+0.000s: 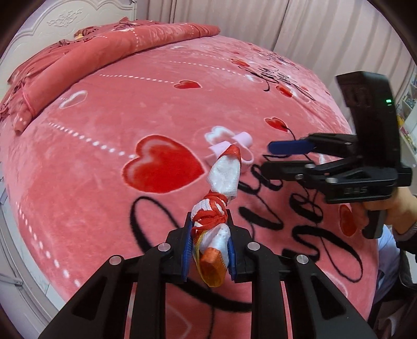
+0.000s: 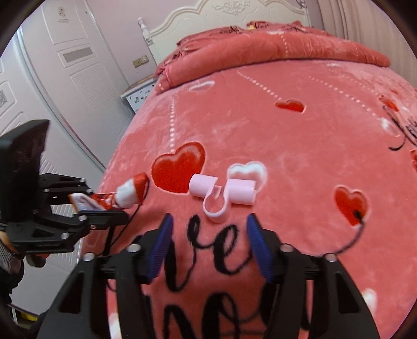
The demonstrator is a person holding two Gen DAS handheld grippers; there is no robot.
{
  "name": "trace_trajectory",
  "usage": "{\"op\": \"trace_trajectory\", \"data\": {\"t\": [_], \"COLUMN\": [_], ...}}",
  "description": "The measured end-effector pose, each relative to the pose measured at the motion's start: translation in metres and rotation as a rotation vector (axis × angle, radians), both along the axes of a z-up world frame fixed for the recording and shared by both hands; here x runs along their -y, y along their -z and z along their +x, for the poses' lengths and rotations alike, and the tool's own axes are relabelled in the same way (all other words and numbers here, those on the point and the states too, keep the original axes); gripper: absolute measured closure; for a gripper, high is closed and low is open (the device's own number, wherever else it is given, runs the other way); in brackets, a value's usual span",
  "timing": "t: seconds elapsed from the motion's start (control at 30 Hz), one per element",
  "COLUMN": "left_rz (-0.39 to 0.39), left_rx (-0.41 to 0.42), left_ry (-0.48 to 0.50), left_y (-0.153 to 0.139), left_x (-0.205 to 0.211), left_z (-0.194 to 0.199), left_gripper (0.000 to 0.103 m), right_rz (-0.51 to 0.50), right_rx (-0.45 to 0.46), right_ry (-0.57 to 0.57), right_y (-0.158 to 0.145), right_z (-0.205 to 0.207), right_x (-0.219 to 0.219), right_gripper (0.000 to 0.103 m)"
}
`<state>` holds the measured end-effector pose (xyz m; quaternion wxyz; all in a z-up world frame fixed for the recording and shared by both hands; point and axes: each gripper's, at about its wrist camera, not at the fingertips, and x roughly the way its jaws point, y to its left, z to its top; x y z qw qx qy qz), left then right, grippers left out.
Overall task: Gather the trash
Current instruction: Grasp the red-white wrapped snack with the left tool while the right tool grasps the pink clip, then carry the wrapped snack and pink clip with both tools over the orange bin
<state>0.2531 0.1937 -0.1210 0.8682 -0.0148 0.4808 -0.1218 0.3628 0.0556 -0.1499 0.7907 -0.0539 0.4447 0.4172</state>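
My left gripper [image 1: 209,221] is shut on a crumpled white, red and orange wrapper [image 1: 224,177], which sticks up and forward from between the blue pads, above the pink heart-print bed cover [image 1: 130,109]. The right wrist view shows the same left gripper [image 2: 104,206] at the left edge, holding the wrapper [image 2: 130,193] over the bed's side. A pale pink plastic clip [image 2: 221,193] lies on the cover just beyond my right gripper [image 2: 209,219], which is open with nothing between its pads. Seen from the left wrist, the right gripper [image 1: 271,157] reaches in from the right beside the clip [image 1: 245,140].
A folded pink quilt [image 1: 104,47] lies across the head of the bed below the white headboard [image 2: 234,15]. Curtains [image 1: 286,26] hang behind the far side. A white door [image 2: 65,65] and a small nightstand [image 2: 138,96] stand left of the bed. A hand [image 1: 396,206] holds the right gripper.
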Motion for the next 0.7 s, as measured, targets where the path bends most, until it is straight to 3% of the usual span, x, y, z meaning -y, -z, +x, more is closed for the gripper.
{"op": "trace_trajectory", "data": {"t": [0.07,0.23,0.3,0.37,0.57,0.7], "left_rz": [-0.004,-0.030,-0.036,-0.043,-0.061,-0.054], "left_rx": [0.000,0.006,0.006,0.002,-0.014,-0.003], "left_ry": [0.000,-0.001,-0.001,0.001,0.000,0.020], "left_y": [0.002,0.008,0.011,0.015,0.024,0.012], "left_x": [-0.003,-0.011,-0.011,-0.010,-0.008,0.002], "left_z": [0.002,0.008,0.011,0.013,0.016,0.008], "left_gripper": [0.080,0.080,0.080,0.080,0.080,0.080], "right_rz": [-0.018,-0.044,-0.053,-0.058,-0.044,-0.038], "right_rx": [-0.004,-0.002,0.002,0.005,0.029,0.038], "right_ry": [0.017,0.022,0.020,0.020,0.013,0.006], "right_y": [0.007,0.017,0.020,0.022,0.021,0.009], "right_z": [0.004,0.010,0.012,0.015,0.016,0.004], "right_x": [-0.008,-0.021,-0.025,-0.026,-0.016,0.001], "right_gripper": [0.049,0.065,0.066,0.077,0.078,0.079]}}
